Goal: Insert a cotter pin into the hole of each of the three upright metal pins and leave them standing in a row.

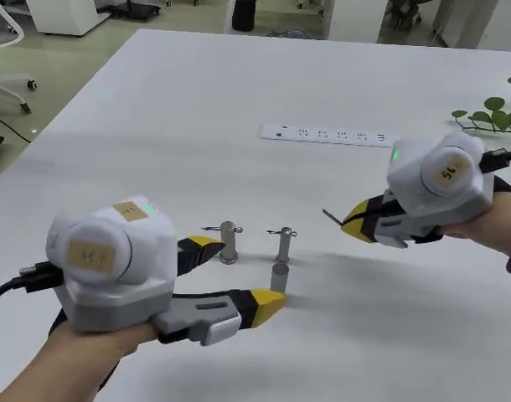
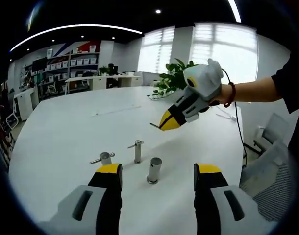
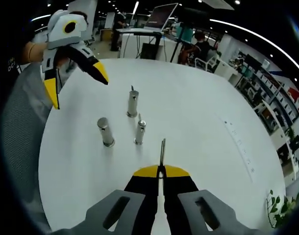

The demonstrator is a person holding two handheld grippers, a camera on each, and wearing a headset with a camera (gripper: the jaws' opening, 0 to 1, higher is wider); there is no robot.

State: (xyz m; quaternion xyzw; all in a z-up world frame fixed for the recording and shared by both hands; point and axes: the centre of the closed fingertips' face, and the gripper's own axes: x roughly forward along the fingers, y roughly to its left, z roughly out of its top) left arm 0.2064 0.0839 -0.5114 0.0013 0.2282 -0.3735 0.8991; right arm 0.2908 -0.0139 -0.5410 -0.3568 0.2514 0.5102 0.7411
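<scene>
Hovering low over the white table (image 1: 155, 126), the left gripper (image 1: 235, 275) has its jaws spread, the bare metal pin (image 1: 279, 277) just ahead. The right gripper (image 1: 349, 223), raised off to the side, pinches a cotter pin (image 1: 332, 218); the right gripper view shows its shank straight between pressed tips. Head view: cotters cross the rear-left pin (image 1: 229, 243) and rear-right pin (image 1: 283, 244).

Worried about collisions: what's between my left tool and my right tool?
In the left gripper view, the bare metal pin stands nearest, then the middle pin and the left pin, both cottered.
</scene>
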